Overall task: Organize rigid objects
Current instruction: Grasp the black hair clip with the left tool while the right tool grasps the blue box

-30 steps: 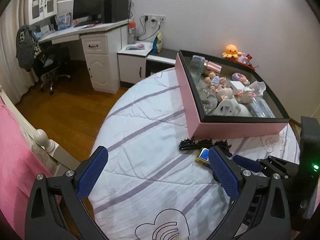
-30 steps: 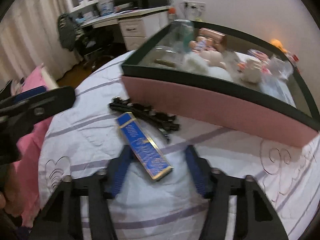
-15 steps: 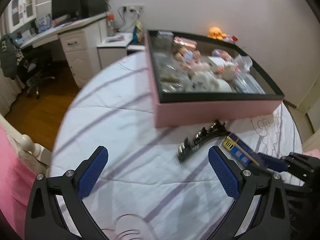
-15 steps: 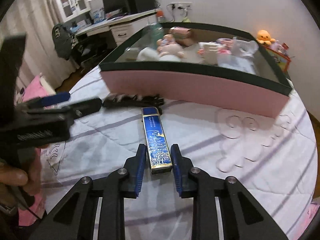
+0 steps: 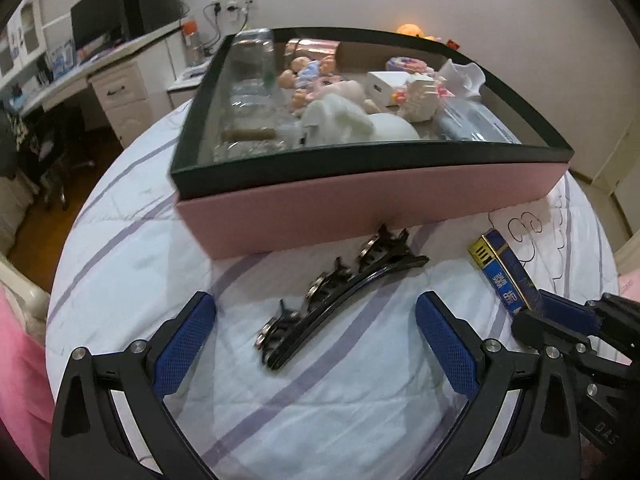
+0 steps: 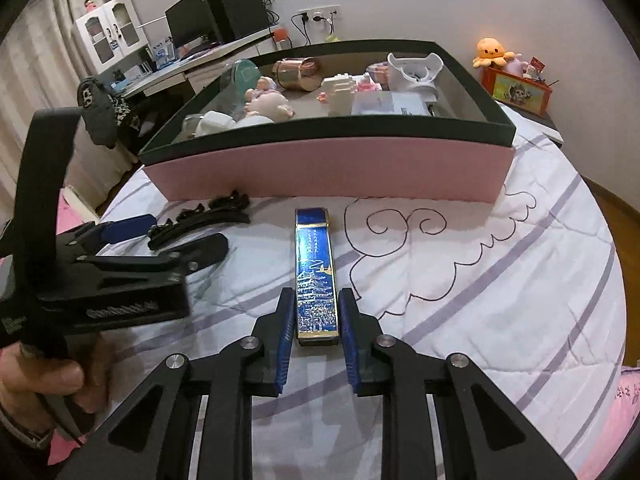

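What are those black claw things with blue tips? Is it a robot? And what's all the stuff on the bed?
No robot: a person holds a grabber tool in each hand, and each tool's camera took one picture. The right gripper is squeezing a long blue box. The left gripper is closing around a black hair clip lying on the bedspread, not touching it yet. Behind them sits a pink box full of dolls and toys, where these things probably go.

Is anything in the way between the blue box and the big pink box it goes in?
Only the pink box's own front wall, which the blue box must be lifted over. The bedspread between them is bare; the black hair clip lies off to the side.
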`<action>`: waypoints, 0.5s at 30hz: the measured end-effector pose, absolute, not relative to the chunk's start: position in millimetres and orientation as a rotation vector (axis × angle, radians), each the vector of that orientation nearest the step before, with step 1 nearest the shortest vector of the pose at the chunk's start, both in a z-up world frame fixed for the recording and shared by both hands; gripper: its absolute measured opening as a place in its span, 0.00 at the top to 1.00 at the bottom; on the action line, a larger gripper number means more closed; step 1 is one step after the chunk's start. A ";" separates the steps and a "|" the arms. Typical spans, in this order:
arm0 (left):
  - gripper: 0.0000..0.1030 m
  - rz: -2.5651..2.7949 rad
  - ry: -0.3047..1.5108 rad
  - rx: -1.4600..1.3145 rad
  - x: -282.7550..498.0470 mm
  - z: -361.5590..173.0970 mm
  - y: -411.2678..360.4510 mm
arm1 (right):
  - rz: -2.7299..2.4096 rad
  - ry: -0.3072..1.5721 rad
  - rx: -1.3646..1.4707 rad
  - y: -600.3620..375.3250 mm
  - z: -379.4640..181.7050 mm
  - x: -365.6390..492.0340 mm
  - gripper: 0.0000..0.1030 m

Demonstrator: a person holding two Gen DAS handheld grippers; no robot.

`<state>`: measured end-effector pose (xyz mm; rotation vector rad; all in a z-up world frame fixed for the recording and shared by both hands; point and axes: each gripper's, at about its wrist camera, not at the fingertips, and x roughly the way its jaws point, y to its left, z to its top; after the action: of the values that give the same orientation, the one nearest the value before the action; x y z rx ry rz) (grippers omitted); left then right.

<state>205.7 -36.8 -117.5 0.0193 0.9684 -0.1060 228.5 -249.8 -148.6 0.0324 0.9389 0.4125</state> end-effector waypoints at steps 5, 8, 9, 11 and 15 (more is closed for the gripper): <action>0.41 -0.166 0.956 0.064 202.5 -111.8 -42.5 | 0.398 0.924 0.042 -248.3 -148.2 238.4 0.56; 0.60 -0.203 0.958 0.062 200.6 -108.7 -40.4 | 0.395 0.918 0.017 -241.2 -149.4 244.4 0.53; 0.62 -0.213 0.957 0.056 200.6 -108.1 -39.5 | 0.394 0.914 0.001 -238.0 -149.8 245.2 0.53; 0.61 -0.228 0.955 0.059 200.6 -108.0 -37.8 | 0.386 0.912 -0.038 -232.2 -149.5 244.7 0.53; 0.52 -0.231 0.933 0.118 198.6 -111.1 -47.2 | 0.377 0.921 -0.036 -236.4 -149.4 243.2 0.77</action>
<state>198.6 -47.2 -111.1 0.1179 0.9329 -0.2306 243.2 -236.4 -149.4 -0.0364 0.9206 0.3769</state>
